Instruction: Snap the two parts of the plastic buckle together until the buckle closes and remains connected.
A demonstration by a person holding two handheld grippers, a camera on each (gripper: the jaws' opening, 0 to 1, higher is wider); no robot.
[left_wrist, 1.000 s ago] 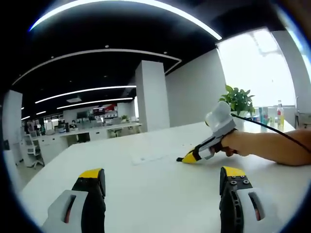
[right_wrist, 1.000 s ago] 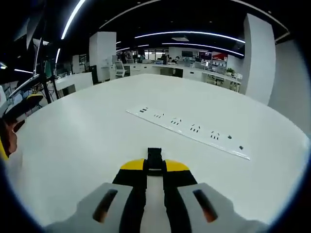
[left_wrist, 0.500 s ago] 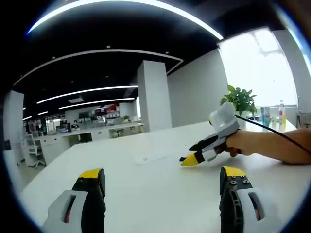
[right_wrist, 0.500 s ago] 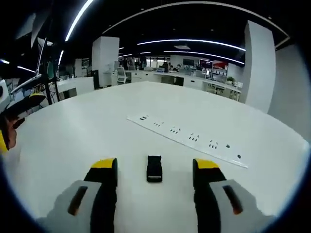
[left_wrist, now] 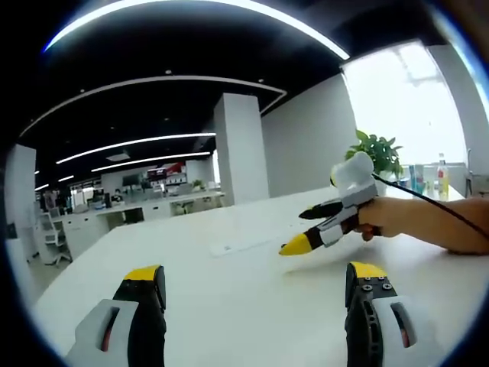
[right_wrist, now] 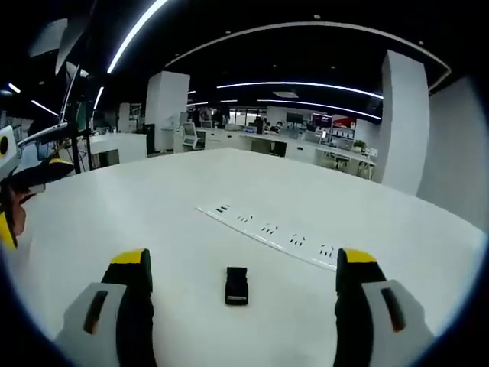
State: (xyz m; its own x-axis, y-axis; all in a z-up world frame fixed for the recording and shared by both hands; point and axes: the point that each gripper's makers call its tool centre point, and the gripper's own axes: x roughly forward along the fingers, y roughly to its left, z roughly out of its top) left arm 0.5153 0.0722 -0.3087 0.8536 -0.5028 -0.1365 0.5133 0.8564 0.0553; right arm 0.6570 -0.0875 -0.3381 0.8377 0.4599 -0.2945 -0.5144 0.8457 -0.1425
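In the right gripper view, the black plastic buckle (right_wrist: pixel 237 285) is seen lying flat on the white counter (right_wrist: pixel 153 222), between the two jaws of the right tool (right_wrist: pixel 242 264) but touched by neither. The jaws of this tool are spread wide, with nothing held between them; their yellow tips stand well apart on either side of the buckle. The buckle appears as one short closed piece, though whether its two parts are fully latched cannot be told at this size. Just beyond the buckle, a long flush strip of power sockets (right_wrist: pixel 267 233) is set into the counter, running slantwise across the view. At the left edge of this view, a yellow tip and a dark jaw of the left tool (right_wrist: pixel 15 199) are partly visible.

In the left gripper view, the left tool (left_wrist: pixel 256 274) is likewise seen with its jaws wide apart and nothing gripped. The right tool (left_wrist: pixel 309 228) is seen from the side, raised above the counter (left_wrist: pixel 229 298) with jaws parted, gripped by a person's hand (left_wrist: pixel 386 218), with a black cable (left_wrist: pixel 428 202) trailing from it. A potted plant (left_wrist: pixel 376 157) and bottles (left_wrist: pixel 428 180) stand at the far edge of the counter near a bright window.
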